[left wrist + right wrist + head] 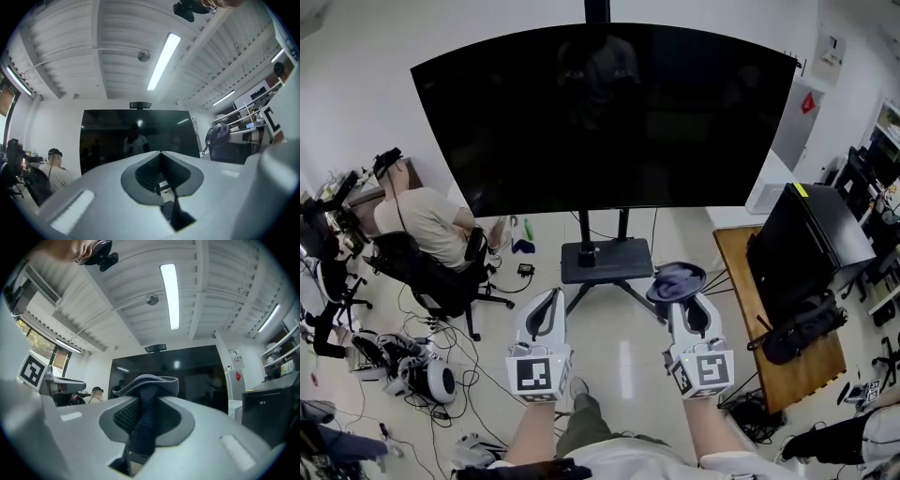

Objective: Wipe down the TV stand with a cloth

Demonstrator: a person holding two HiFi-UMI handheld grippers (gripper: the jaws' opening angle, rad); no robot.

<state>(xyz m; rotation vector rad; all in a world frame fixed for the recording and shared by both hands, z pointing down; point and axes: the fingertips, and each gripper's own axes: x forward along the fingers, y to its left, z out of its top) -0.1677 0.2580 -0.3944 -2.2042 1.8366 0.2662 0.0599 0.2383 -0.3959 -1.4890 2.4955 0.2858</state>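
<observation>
A big dark TV (605, 117) stands on a black TV stand (606, 260) with a flat base plate and splayed legs on the pale floor. My right gripper (682, 291) is shut on a dark blue-grey cloth (676, 279), which bunches over its tips just right of the stand's base; in the right gripper view the cloth (147, 399) hangs between the jaws. My left gripper (546, 305) is shut and holds nothing, its tips just left of the stand's front legs. In the left gripper view the TV (136, 138) fills the middle distance.
A person (427, 223) sits in an office chair at the left, with cables and gear (417, 370) on the floor nearby. A wooden table (778, 328) with a black monitor (806, 244) stands at the right. A white cabinet (766, 183) sits behind it.
</observation>
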